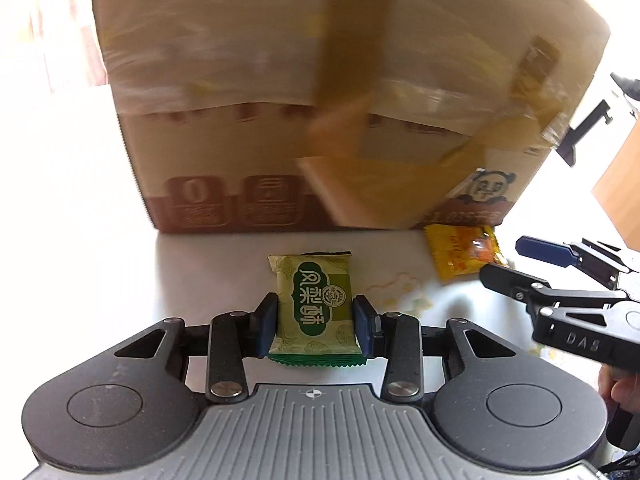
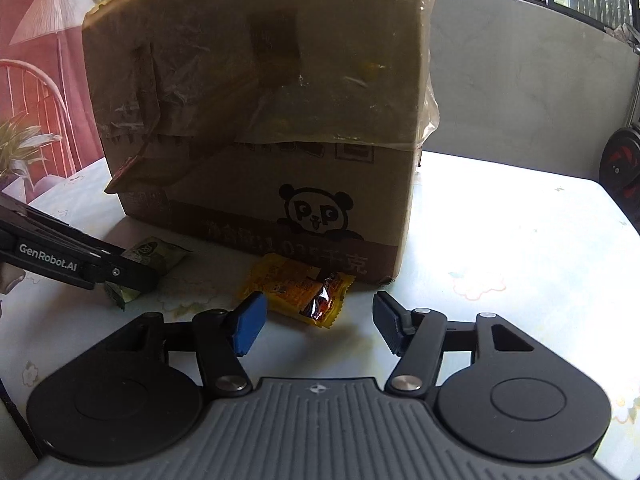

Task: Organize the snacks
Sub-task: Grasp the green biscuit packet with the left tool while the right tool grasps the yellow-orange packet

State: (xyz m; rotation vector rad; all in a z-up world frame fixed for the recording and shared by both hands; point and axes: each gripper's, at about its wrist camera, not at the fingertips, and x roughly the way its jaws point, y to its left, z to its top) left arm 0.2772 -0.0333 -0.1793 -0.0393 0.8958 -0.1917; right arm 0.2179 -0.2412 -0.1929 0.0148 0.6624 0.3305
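Snacks lie on the pale, faintly flowered table just in front of a tall cardboard box with a panda print and loose tape on its face. The green snack packet sits a little way out from the box's bottom edge, and the left gripper is clamped on it, both blue pads pressing its long sides, with the crimped near end poking out towards the camera. The yellow snack packet lies right at the foot of the box, near its right corner, its far edge touching or almost touching the cardboard. The right gripper hangs just short of it with its jaws spread moderately wide and nothing between them; the left pad sits over the packet's near-left corner, the right pad stands clear to the side. To the right of the box the tabletop runs bare to its far edge. Between the two packets there is a strip of bare cloth.
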